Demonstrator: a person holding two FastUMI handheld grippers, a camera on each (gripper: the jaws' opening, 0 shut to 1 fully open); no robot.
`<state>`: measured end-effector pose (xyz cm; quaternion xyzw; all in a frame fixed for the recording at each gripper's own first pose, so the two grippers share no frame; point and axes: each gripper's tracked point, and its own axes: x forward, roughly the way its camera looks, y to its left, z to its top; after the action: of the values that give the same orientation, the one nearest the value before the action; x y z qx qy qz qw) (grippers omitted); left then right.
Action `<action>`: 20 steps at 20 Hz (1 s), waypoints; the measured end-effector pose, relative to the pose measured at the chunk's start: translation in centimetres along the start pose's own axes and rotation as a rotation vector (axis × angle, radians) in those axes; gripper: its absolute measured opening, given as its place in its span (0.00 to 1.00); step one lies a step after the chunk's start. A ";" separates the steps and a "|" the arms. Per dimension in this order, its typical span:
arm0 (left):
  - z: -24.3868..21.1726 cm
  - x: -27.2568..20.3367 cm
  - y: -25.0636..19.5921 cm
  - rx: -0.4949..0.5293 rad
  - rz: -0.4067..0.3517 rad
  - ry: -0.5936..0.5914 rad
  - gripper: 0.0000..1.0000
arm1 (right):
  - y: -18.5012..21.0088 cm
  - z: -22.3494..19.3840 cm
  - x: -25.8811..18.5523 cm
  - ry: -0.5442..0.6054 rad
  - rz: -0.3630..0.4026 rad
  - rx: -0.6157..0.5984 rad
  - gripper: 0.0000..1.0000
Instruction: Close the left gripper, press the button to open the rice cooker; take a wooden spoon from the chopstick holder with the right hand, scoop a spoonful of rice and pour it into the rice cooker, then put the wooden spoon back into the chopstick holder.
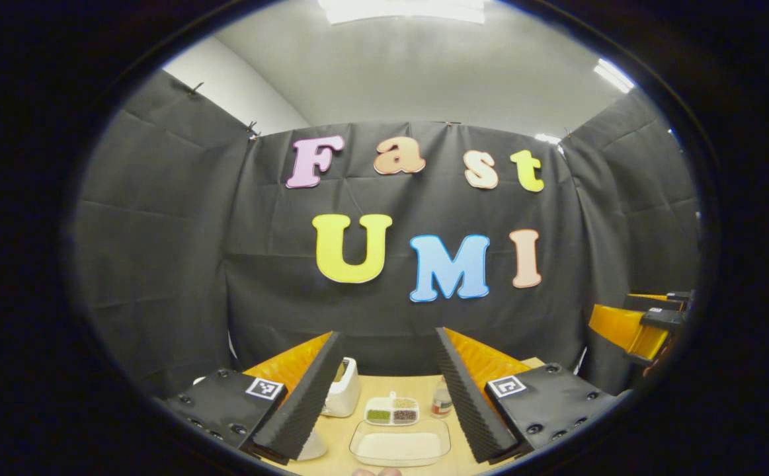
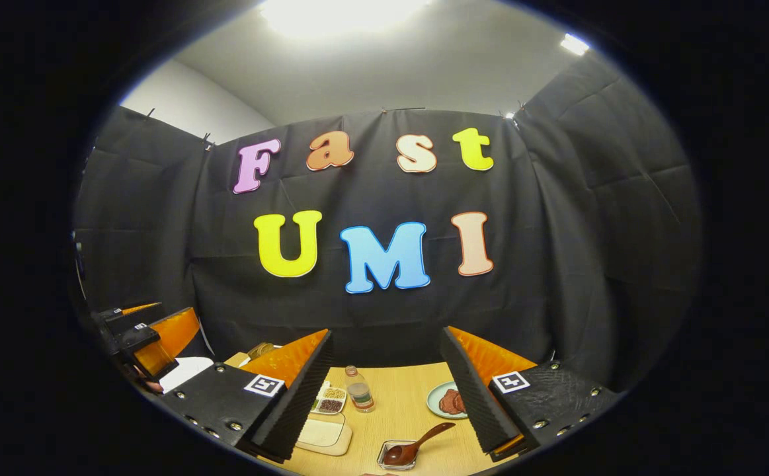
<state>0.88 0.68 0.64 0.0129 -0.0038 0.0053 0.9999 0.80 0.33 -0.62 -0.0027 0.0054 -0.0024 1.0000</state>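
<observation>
A: While both grippers hang above a wooden table [image 1: 344, 430], what does the left gripper view show?

B: Low in the frame, the left gripper [image 1: 387, 396] has its fingers spread wide, grasping nothing. Between them, at lower centre, lies a clear tray of rice [image 1: 400, 446]. Just behind it sits a small divided dish [image 1: 391, 410] of grains, with a bottle [image 1: 442, 400] to its right. At lower left, partly hidden by the left finger, stands a white holder [image 1: 346, 390]; I cannot tell what is in it. A white rounded shape [image 1: 311, 446] peeks out below that finger; I cannot tell what it is. At the right edge, mid-height, the other gripper juts in.

A: And the right gripper view?

B: The right gripper [image 2: 387, 396] sits low in the frame, fingers released and apart, holding nothing. At bottom centre a spoon [image 2: 417, 444] rests with its bowl in a small clear dish [image 2: 394, 456], handle slanting up to the right. Right of it, partly behind the right finger, is a plate [image 2: 438, 398] with something reddish on it. The bottle stands upright at centre, the divided dish beside it to the left, and the rice tray at lower left by the left finger. At the left edge the other gripper shows, jaws apart, with something white [image 2: 186, 370] below it.
</observation>
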 end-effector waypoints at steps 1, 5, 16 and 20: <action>-0.2 0.1 0.1 -0.004 -0.001 0.008 0.95 | 0.0 -0.1 0.1 0.002 -0.001 -0.007 0.99; -2.2 1.4 1.7 -0.018 0.002 0.059 0.87 | 0.4 -0.9 0.8 0.021 0.005 -0.010 0.98; -13.2 2.9 16.1 -0.166 0.135 0.326 0.13 | 2.1 -3.0 3.0 0.075 0.037 -0.018 0.98; -18.4 3.5 21.8 -0.320 0.222 0.426 0.09 | 2.6 -3.8 3.6 0.093 0.041 -0.009 0.99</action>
<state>4.31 23.02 -17.13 -0.1470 0.2040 0.1165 0.9608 4.40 2.89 -4.43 -0.0071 0.0521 0.0178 0.9985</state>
